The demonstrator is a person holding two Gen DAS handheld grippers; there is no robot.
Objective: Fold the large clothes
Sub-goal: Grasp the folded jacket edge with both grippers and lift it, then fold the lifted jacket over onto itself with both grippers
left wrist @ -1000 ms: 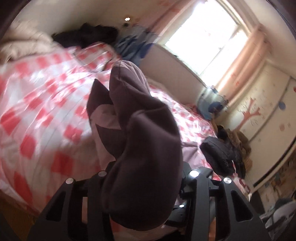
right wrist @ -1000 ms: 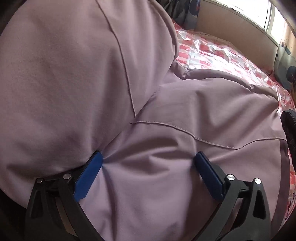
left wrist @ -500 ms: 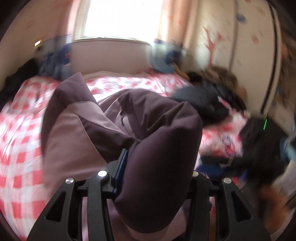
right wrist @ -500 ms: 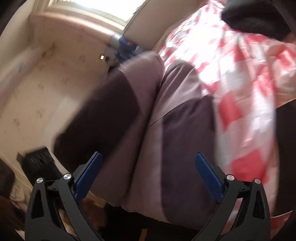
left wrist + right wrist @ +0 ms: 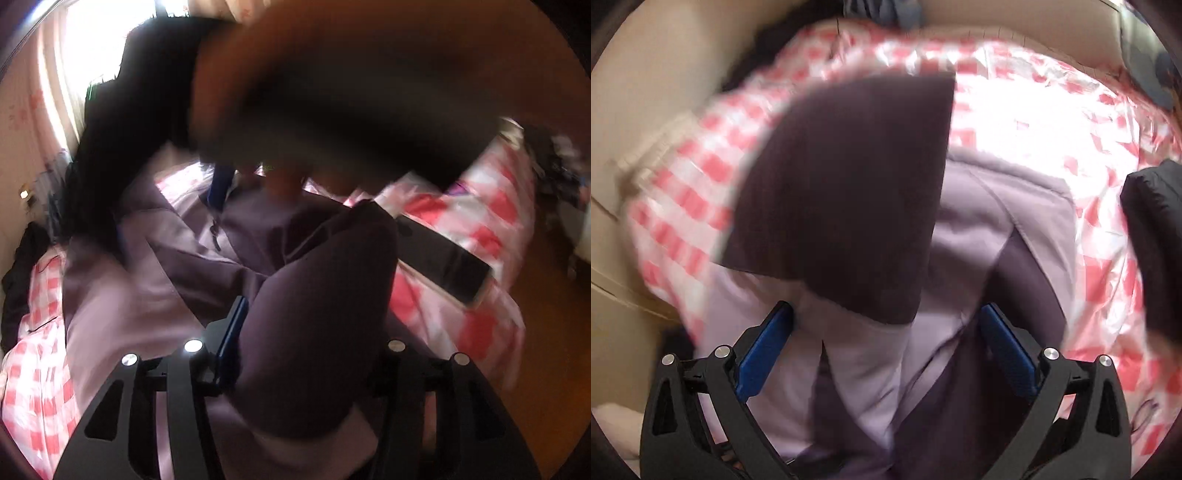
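A large purple jacket [image 5: 155,280] with pale lilac and dark plum panels lies heaped on a bed covered by a red-and-white checked sheet [image 5: 40,369]. In the left wrist view, the left tool [image 5: 310,354] has a thick dark plum fold of the jacket bulging up between its fingers; the blue pad [image 5: 232,339] on the left finger lies against the cloth, while the other pad is hidden behind the fold. Its jaws have just been opening a little with that fold between them, and the cloth fills the gap from side to side, so the tool has the jacket pinched. Beyond it, the rest of the jacket spreads in lilac folds across the bed, with a zip pull [image 5: 215,236] showing near the middle. A flat black slab [image 5: 443,258] rests on the checked sheet just to the right of the fold. A large blurred dark shape, too smeared to read, fills the upper part of this view, and bright curtains [image 5: 55,85] show at upper left. In the right wrist view, the right tool [image 5: 886,354] stands spread wide above the jacket, both blue pads bare on their inner faces, with cloth passing between them but not squeezed. A dark plum panel [image 5: 849,177] rises in front of it, lilac cloth beside and below. A black garment [image 5: 1156,236] lies on the sheet at the right edge.
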